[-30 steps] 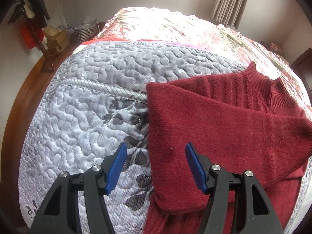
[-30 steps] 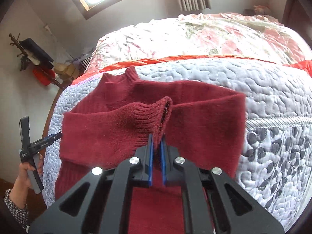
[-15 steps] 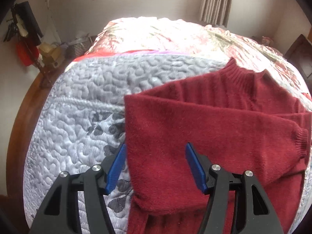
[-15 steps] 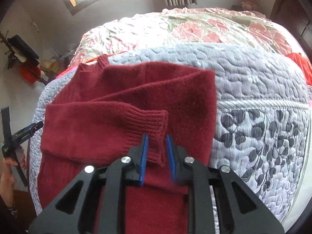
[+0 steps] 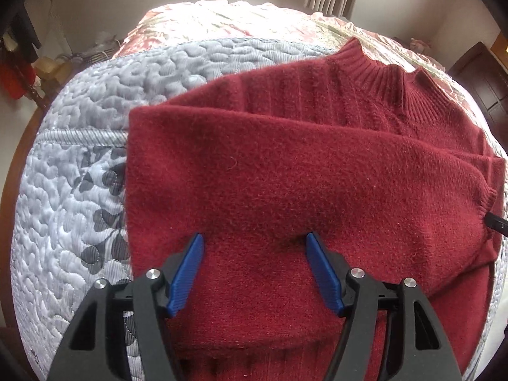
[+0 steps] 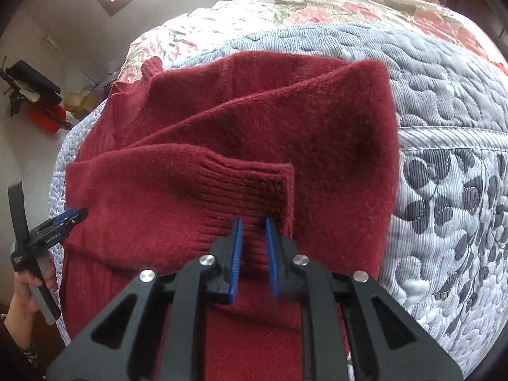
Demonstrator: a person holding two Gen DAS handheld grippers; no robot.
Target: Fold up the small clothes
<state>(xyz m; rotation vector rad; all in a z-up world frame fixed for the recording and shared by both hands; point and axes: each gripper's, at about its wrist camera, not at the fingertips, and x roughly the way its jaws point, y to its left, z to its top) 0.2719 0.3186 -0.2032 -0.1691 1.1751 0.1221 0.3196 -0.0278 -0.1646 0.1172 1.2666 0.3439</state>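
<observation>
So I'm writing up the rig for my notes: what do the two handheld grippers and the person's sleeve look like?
Both grippers, left and right, have black angular frames with triangular cut-outs, silver pivot bolts and ribbed blue finger pads. In the right wrist view the left one has small white lettering on its side and a grey handle. The sleeve is dark with a fine light pattern.

Left gripper (image 5: 254,250) and right gripper (image 6: 254,235): black frames, blue ribbed pads, silver screws. Patterned sleeve (image 6: 30,354) at 8 o'clock.
</observation>
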